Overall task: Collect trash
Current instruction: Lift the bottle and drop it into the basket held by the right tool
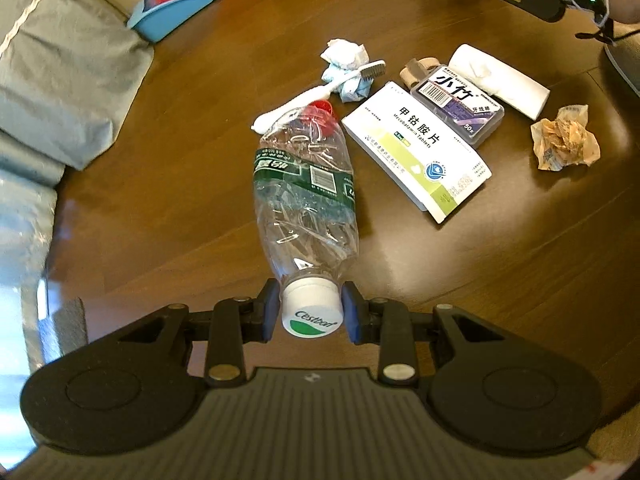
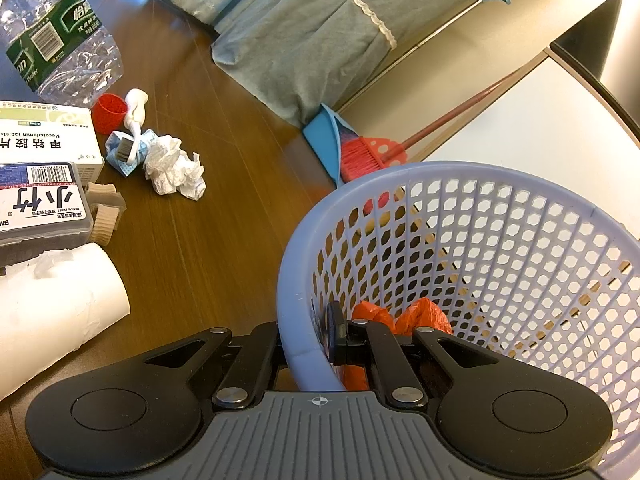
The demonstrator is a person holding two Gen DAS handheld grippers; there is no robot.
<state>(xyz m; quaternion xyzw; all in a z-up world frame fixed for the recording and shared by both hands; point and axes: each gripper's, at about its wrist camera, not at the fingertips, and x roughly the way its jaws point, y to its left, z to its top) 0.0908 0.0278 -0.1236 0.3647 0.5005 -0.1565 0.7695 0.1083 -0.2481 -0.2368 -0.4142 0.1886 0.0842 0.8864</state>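
While the left gripper is pinching the bottle by its cap, the right gripper is clamping the basket rim, half hiding an orange bag at six o'clock inside.

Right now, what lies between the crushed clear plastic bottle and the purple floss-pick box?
In the left wrist view, a white tablet carton lies between the bottle and the floss box, which rests partly on it.

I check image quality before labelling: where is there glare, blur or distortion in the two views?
Left wrist view: strong fisheye bending at the edges, glare on the crushed bottle, smeared blur on the grey bedding at far left; centre sharp. Right wrist view: bright overexposed white surface behind the basket; the paper roll at the left edge looks stretched.
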